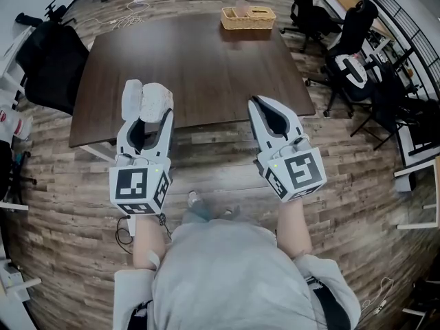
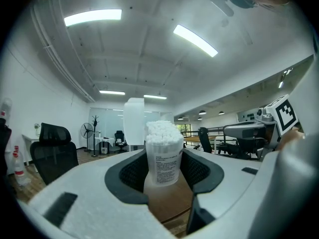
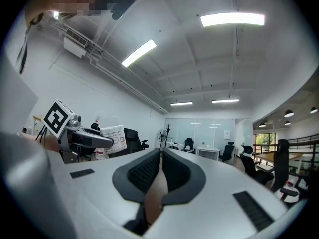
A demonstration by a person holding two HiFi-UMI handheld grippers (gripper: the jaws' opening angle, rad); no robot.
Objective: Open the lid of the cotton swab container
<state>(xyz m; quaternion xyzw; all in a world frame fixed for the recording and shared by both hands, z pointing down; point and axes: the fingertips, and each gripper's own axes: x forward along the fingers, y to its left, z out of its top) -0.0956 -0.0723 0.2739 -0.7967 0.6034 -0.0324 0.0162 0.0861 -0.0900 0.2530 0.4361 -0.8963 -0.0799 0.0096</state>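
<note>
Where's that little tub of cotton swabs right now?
The cotton swab tub is gripped upright between the jaws of the left gripper, at the left of the head view, seen against the near edge of the dark table.

Print on the cotton swab container [image 2: 163,159] is unreadably small.

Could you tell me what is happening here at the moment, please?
A person stands at a dark wooden table with a gripper in each hand. The left gripper is closed on a cotton swab container, held upright. Its lid is flipped open and the swabs show at the top. The right gripper is shut and empty, held alongside. Both are raised near the table's near edge; a wicker basket sits at the far edge.
</note>
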